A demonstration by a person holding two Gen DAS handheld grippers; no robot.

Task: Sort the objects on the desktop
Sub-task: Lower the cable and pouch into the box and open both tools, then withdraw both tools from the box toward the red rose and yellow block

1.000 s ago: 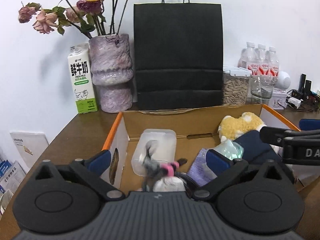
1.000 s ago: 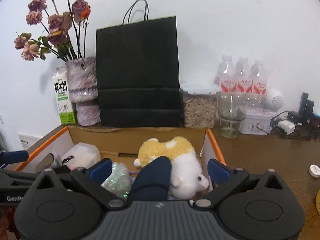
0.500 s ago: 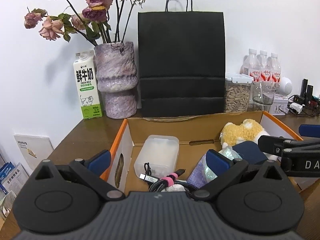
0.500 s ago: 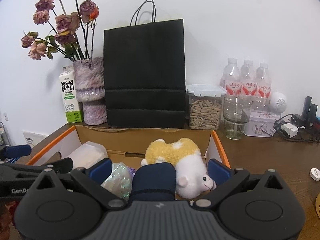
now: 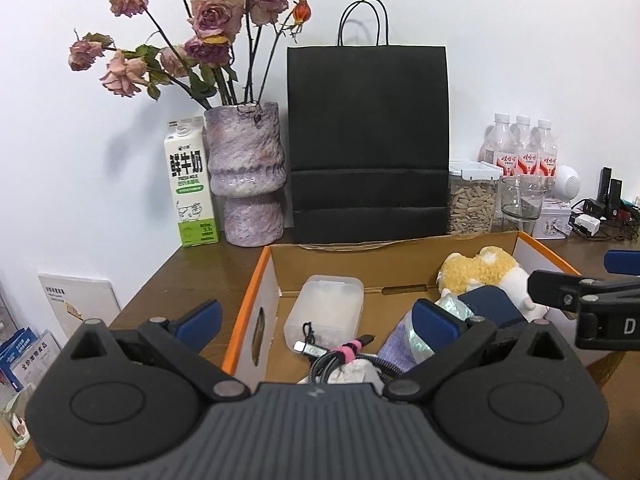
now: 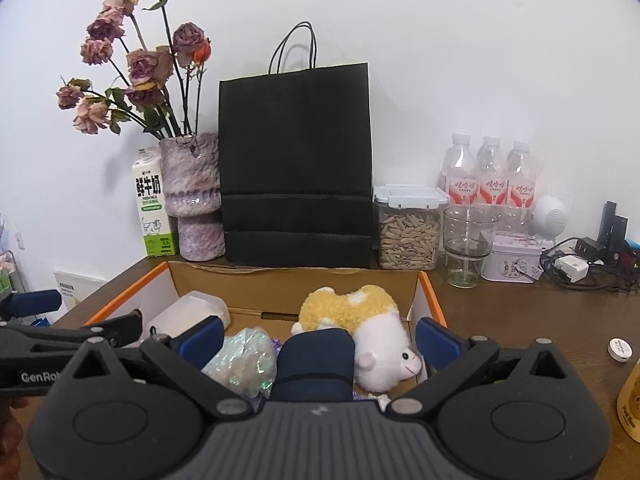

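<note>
Both grippers hover side by side above an open cardboard box (image 5: 276,268) with orange-edged flaps on a brown wooden desk (image 6: 520,312). The left gripper (image 5: 316,320) has its blue-padded fingers spread wide with nothing between them, one pad outside the box's left wall and the other over its contents. The right gripper (image 6: 320,338) is likewise splayed and carries nothing.

Inside the box, on the left, lies a translucent plastic container (image 5: 326,308). Just in front of it sits a coiled grey braided cable (image 5: 332,356) bound by a pink strap, resting on something white that I cannot identify. Toward the right half sit an iridescent crinkly packet (image 6: 242,364), a dark navy rolled item (image 6: 316,360) and a yellow-and-white plush sheep (image 6: 360,328), all pressed close together; the sheep leans against the box's right wall.

Behind the box, along the white wall, stand a milk carton (image 5: 191,184), a mottled purple vase (image 5: 246,176) of dried roses, a black paper bag (image 5: 368,140), a clear canister of seeds (image 6: 408,232), an empty glass (image 6: 468,240), three water bottles (image 6: 490,176) and a small tin (image 6: 514,260). Chargers and tangled wires (image 6: 576,268) lie at the far right.
</note>
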